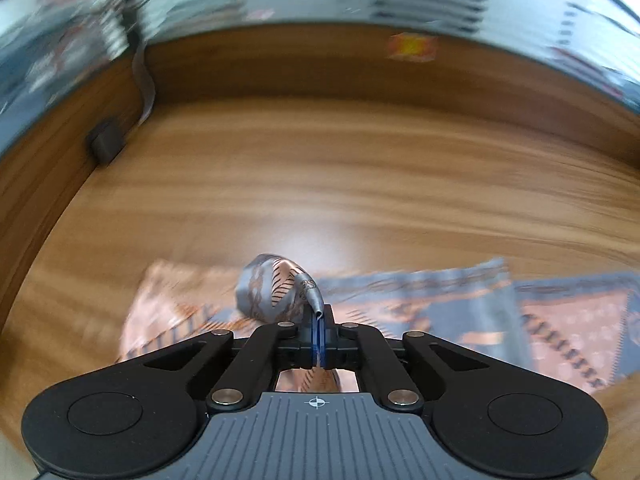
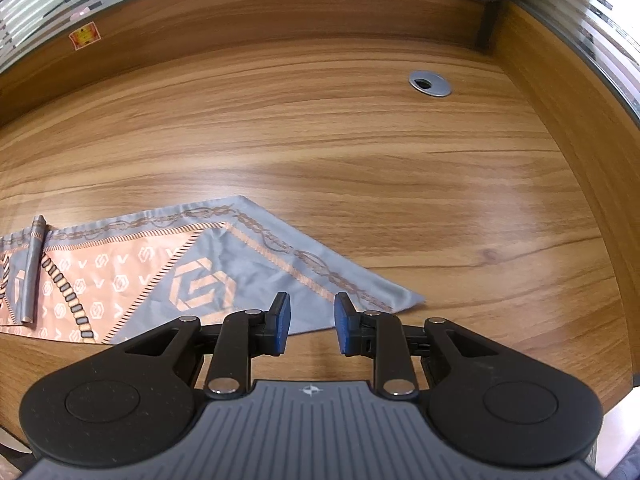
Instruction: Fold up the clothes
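Note:
A thin scarf in grey-blue and peach with a chain border lies folded on the wooden desk (image 2: 360, 152). In the left wrist view my left gripper (image 1: 318, 322) is shut on a curled corner of the scarf (image 1: 276, 288), lifted off the rest of the cloth (image 1: 460, 304), which is blurred. In the right wrist view the scarf (image 2: 192, 264) lies flat with its pointed corner toward the right. My right gripper (image 2: 310, 318) hovers over the scarf's near edge, open, with nothing between its blue pads (image 2: 284, 312).
A raised wooden wall (image 2: 560, 92) rims the desk at the back and right. A grey cable grommet (image 2: 430, 83) sits at the back right. A red-yellow sticker (image 2: 84, 37) is on the back wall. A dark block (image 1: 105, 145) and a grey strap (image 1: 146, 80) sit at the left wall.

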`<action>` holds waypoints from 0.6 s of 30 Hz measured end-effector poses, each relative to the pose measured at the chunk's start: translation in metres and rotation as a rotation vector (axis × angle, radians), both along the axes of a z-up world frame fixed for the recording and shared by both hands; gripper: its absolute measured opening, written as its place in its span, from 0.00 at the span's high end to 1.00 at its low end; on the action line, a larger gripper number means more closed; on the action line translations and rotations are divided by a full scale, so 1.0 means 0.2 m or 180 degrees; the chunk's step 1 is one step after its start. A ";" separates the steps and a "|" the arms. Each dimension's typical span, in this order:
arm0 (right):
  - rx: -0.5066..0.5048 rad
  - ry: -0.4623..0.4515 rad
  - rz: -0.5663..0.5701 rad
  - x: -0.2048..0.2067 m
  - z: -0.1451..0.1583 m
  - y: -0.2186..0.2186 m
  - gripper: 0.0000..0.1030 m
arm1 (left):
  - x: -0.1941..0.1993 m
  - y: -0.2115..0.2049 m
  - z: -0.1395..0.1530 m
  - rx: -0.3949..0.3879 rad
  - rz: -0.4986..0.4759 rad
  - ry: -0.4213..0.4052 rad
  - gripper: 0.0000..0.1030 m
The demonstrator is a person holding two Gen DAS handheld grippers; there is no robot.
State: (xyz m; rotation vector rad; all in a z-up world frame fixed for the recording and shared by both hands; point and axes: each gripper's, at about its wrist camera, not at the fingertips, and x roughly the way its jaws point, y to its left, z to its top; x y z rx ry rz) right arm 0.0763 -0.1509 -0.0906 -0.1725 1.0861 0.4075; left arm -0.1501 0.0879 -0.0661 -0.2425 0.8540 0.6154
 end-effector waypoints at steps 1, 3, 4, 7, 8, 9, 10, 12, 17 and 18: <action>0.0003 -0.0001 0.0002 0.00 0.00 -0.02 0.74 | 0.03 -0.05 0.02 0.0038 -0.0130 -0.0032 0.97; 0.0011 -0.0004 0.0003 0.01 0.00 -0.06 0.74 | 0.09 -0.16 0.05 0.0100 -0.0401 -0.0093 0.97; 0.0019 -0.0005 -0.0003 0.01 0.00 -0.09 0.74 | 0.13 -0.23 0.06 0.0122 -0.0543 -0.0123 0.97; 0.0038 -0.0011 -0.0021 0.02 0.00 -0.16 0.74 | 0.24 -0.39 0.08 0.0076 -0.0874 -0.0174 0.97; 0.0043 -0.0012 -0.0025 0.03 0.00 -0.19 0.74 | 0.27 -0.44 0.08 0.0057 -0.0977 -0.0178 0.97; 0.0050 -0.0009 -0.0033 0.03 0.00 -0.21 0.74 | 0.30 -0.48 0.08 0.0045 -0.1074 -0.0177 0.97; 0.0054 -0.0006 -0.0045 0.04 0.00 -0.24 0.74 | 0.34 -0.53 0.07 0.0033 -0.1170 -0.0176 0.97; 0.0064 -0.0001 -0.0068 0.05 0.00 -0.28 0.74 | 0.41 -0.62 0.05 -0.0001 -0.1358 -0.0126 0.97; 0.0068 -0.0013 -0.0076 0.07 0.00 -0.37 0.74 | 0.56 -0.83 -0.03 -0.0020 -0.1744 0.0006 0.97; 0.0059 -0.0023 -0.0068 0.07 0.00 -0.38 0.74 | 0.58 -0.87 -0.05 -0.0026 -0.1800 0.0024 0.97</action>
